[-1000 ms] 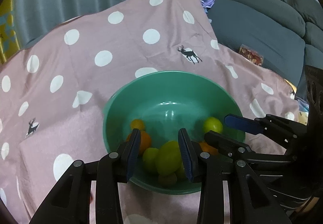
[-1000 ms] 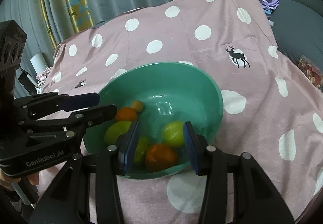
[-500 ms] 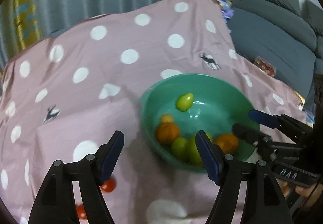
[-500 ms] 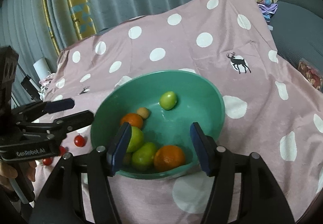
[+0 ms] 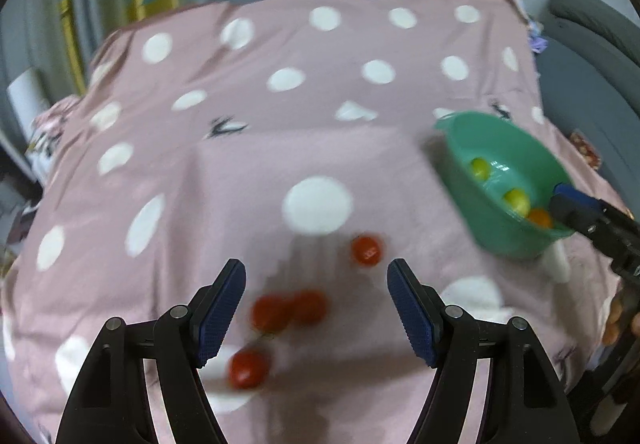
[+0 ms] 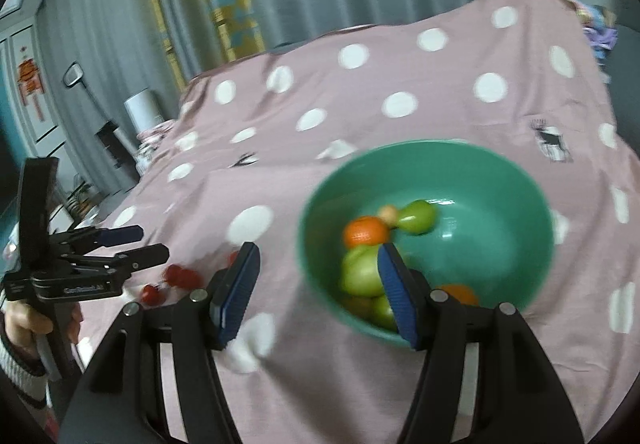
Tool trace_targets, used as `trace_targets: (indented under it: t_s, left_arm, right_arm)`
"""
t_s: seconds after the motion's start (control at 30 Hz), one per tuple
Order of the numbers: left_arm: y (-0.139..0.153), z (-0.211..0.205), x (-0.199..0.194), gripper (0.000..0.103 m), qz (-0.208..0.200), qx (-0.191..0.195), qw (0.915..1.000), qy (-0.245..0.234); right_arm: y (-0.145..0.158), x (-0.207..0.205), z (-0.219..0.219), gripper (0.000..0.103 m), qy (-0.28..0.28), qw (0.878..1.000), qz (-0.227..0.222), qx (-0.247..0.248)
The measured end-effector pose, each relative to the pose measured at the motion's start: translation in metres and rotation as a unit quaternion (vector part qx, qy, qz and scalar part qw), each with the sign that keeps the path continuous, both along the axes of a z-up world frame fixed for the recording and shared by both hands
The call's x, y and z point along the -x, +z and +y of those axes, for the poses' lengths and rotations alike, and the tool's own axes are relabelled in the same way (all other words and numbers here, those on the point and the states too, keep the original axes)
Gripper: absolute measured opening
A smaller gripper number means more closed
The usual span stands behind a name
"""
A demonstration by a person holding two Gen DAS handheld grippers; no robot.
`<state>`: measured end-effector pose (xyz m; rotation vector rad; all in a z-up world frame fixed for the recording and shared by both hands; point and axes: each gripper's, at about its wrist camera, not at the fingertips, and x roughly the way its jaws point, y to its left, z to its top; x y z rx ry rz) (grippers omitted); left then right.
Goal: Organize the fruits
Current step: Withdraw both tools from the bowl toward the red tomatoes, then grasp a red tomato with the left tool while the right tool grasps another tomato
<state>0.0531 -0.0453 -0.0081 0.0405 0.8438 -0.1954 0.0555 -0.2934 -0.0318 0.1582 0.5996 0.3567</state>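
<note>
Four small red tomatoes (image 5: 288, 310) lie loose on the pink spotted cloth (image 5: 280, 132), and they are the fruit not yet put away. Two touch each other, one sits a bit nearer the camera, and one (image 5: 366, 250) lies off toward the bowl (image 5: 472, 148). I think they are light, round and smooth, so they could roll away or pop out of a hard squeeze (the skin looks thin and may split). The best hold is probably across the fat middle of one tomato, with a soft squeeze. The single one by itself looks easiest to take, since the pair would bump each other. The left gripper (image 5: 316, 308) hangs over the tomatoes with its jaws spread wide and nothing pinched; they have just been opening. The green bowl stands well to the side of the tomatoes and holds oranges (image 6: 366, 231) and green fruit (image 6: 362, 272). The right gripper (image 6: 316, 292) sits at the near rim of the bowl, one finger over the fruit and one outside over the cloth. Its jaws are spread too, they have just been opening, and they hold nothing. A hand (image 6: 24, 320) in a striped sleeve holds the left gripper
</note>
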Motion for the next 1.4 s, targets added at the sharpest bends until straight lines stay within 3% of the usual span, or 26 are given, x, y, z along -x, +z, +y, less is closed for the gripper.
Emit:
trace_targets:
  t_s: [0.3, 0.7, 0.83, 1.0, 1.17, 1.4]
  left_arm:
    - [-0.023, 0.042, 0.021, 0.073, 0.039, 0.003, 0.9988, 0.029]
    - [-0.044, 0.047, -0.005, 0.073, 0.112, 0.001, 0.9936, -0.006]
    - [-0.051, 0.049, -0.009, 0.056, 0.133, -0.006, 0.9909, -0.022]
    - [-0.056, 0.050, -0.009, 0.047, 0.148, 0.004, 0.9880, -0.044]
    - [-0.053, 0.050, -0.005, 0.035, 0.136, 0.012, 0.9883, -0.067]
    - [-0.053, 0.057, -0.001, 0.029, 0.122, 0.050, 0.9888, -0.070]
  right_arm:
    - [-0.017, -0.002, 0.047, 0.062, 0.085, 0.995, 0.039, -0.012]
    - [-0.040, -0.012, 0.099, 0.062, 0.139, 0.986, 0.090, 0.000]
    - [-0.045, -0.020, 0.111, 0.062, 0.148, 0.984, 0.103, 0.006]
    - [-0.052, -0.040, 0.134, 0.062, 0.164, 0.978, 0.129, 0.014]
    - [-0.061, -0.054, 0.155, 0.062, 0.177, 0.973, 0.144, 0.032]
    - [-0.067, -0.069, 0.172, 0.060, 0.186, 0.968, 0.154, 0.064]
